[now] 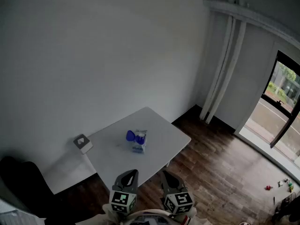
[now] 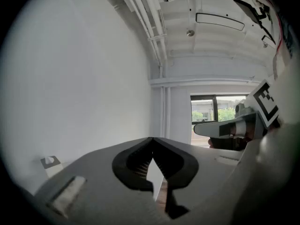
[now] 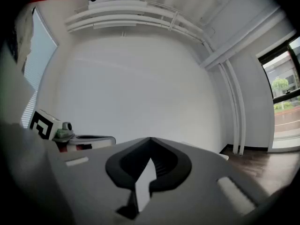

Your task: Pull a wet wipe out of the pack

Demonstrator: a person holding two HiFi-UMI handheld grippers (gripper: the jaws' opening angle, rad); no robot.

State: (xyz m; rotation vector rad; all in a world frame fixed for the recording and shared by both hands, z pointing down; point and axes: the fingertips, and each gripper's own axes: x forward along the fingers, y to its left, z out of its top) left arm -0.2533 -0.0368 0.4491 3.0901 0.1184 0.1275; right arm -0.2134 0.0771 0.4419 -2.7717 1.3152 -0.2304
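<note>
The wet wipe pack [image 1: 139, 142] lies near the middle of the white table [image 1: 161, 128], its blue lid [image 1: 131, 136] flipped up. Both grippers hover low in the head view, in front of the table's near edge and well short of the pack. The left gripper [image 1: 133, 173] has its jaws meeting at the tips, with nothing between them [image 2: 152, 140]. My right gripper [image 1: 164, 174] is shut and empty too [image 3: 150, 140]. Each gripper shows in the other's view: the right gripper [image 2: 225, 127] and the left gripper [image 3: 86, 139]. The jaws hide the pack in both gripper views.
A small grey box [image 1: 82, 143] [image 2: 50, 162] sits at the table's left corner by the white wall. A dark seat [image 1: 21, 184] stands at the lower left. Wooden floor [image 1: 220, 168] spreads to the right toward a glass door [image 1: 283, 107].
</note>
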